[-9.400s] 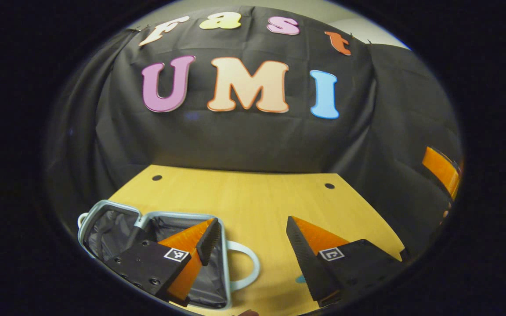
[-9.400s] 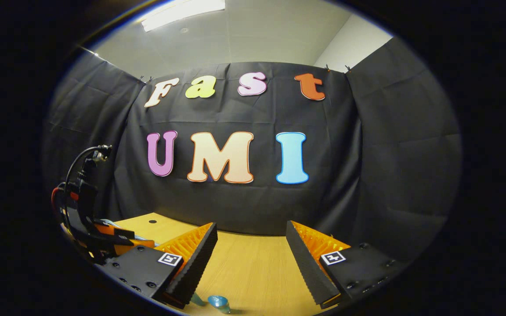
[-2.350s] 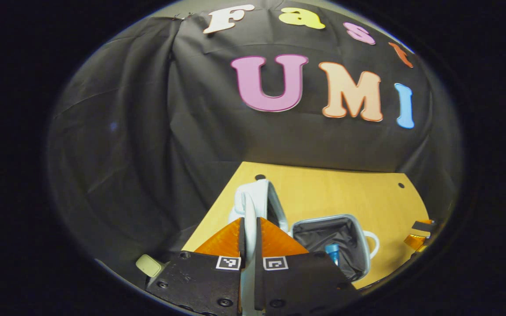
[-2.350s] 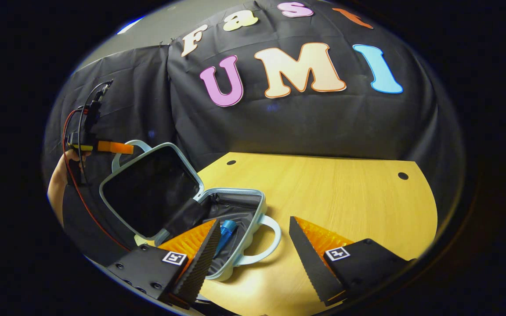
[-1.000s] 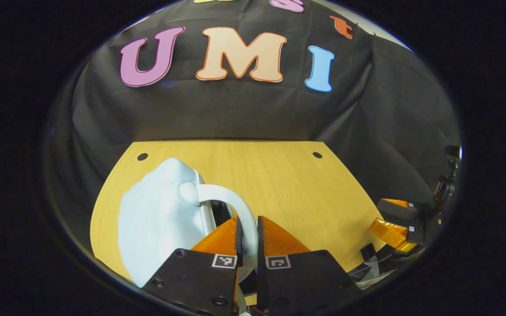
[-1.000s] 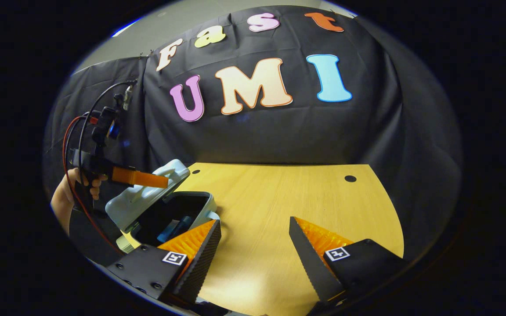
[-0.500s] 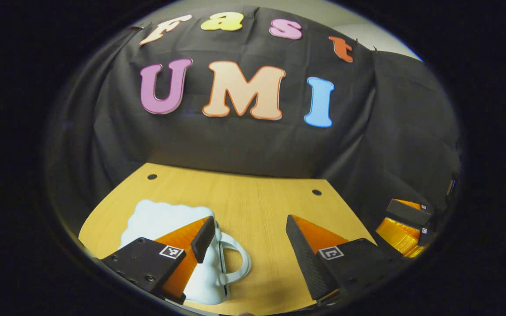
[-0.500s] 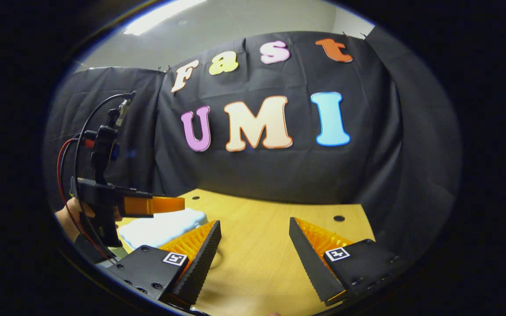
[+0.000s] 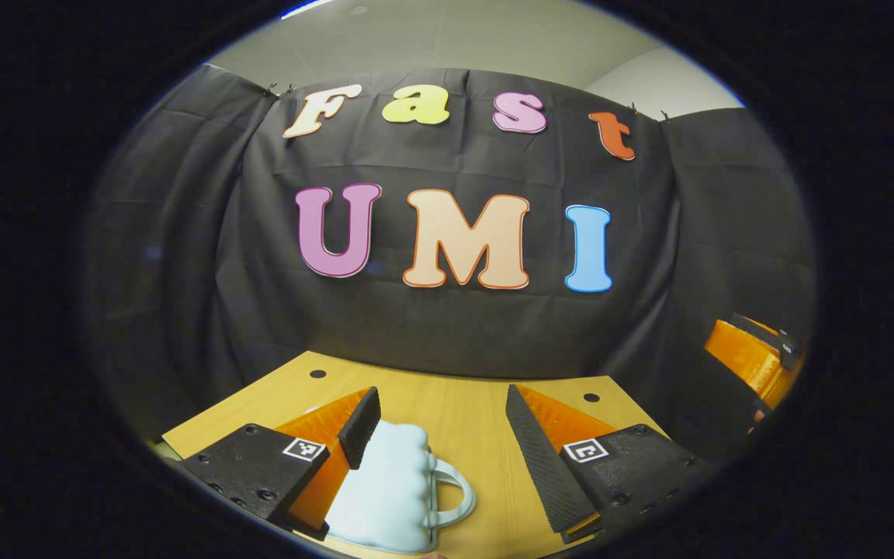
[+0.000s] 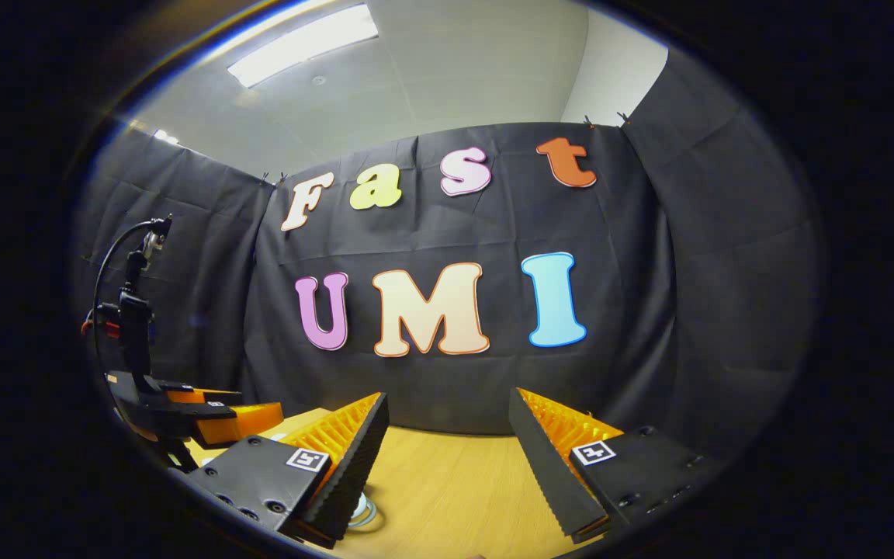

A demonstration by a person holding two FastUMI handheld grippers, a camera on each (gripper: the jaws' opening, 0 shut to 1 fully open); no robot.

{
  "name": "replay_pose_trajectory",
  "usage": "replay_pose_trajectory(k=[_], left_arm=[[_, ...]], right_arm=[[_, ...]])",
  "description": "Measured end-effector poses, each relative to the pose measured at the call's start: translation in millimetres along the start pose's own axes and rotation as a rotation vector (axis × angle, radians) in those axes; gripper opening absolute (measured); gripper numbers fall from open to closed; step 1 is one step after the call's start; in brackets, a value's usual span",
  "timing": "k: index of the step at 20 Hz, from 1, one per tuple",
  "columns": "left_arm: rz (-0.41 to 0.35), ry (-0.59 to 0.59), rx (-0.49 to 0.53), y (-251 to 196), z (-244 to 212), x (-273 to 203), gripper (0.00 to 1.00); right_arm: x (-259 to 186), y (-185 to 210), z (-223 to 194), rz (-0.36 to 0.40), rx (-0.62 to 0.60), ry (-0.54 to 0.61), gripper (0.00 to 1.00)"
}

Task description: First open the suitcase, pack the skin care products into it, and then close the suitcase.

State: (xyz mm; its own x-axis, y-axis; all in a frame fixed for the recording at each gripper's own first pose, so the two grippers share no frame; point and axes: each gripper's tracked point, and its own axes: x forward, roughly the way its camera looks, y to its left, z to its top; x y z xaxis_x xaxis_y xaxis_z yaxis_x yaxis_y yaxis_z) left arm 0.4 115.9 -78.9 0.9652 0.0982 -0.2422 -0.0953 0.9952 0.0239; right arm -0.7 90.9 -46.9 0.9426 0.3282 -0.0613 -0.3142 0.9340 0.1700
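The pale blue suitcase [image 9: 389, 489] lies closed on the wooden table [image 9: 462, 404], its loop handle [image 9: 456, 497] pointing right. What is inside it is hidden. My left gripper [image 9: 441, 419] hangs open just above it, and the left finger overlaps the lid's near corner in the view without gripping it. My right gripper [image 10: 448, 419] is open above the bare table [image 10: 447, 481] and holds nothing. A curved bit of the suitcase handle [image 10: 365, 512] peeks out beside its left finger. In the right gripper view, the left gripper [image 10: 214, 415] floats at the far left.
Black cloth walls stand close behind the table on the back and both sides. Two small holes [image 9: 591, 397] mark the table's far corners. The right gripper [image 9: 750, 357] shows at the right edge of the left gripper view.
The left gripper let go of the lid handle about a second ago and the lid came down shut. Since then both grippers have lifted and tilted up, staying open.
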Motion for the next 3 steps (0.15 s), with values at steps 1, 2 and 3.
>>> replay_pose_trajectory(k=[1, 2, 3], left_arm=[[-0.001, -0.006, 0.005, 6, 4, -2, 0.95], [0.001, -0.009, 0.010, 14, 7, -3, 0.95], [0.002, -0.015, 0.009, 20, 8, -4, 0.95]], right_arm=[[-1, 4, 5, -0.012, -0.007, -0.016, 0.98], [-2, 11, 9, -0.015, -0.014, -0.031, 0.98], [-5, 21, 13, -0.010, -0.022, -0.049, 0.94]])
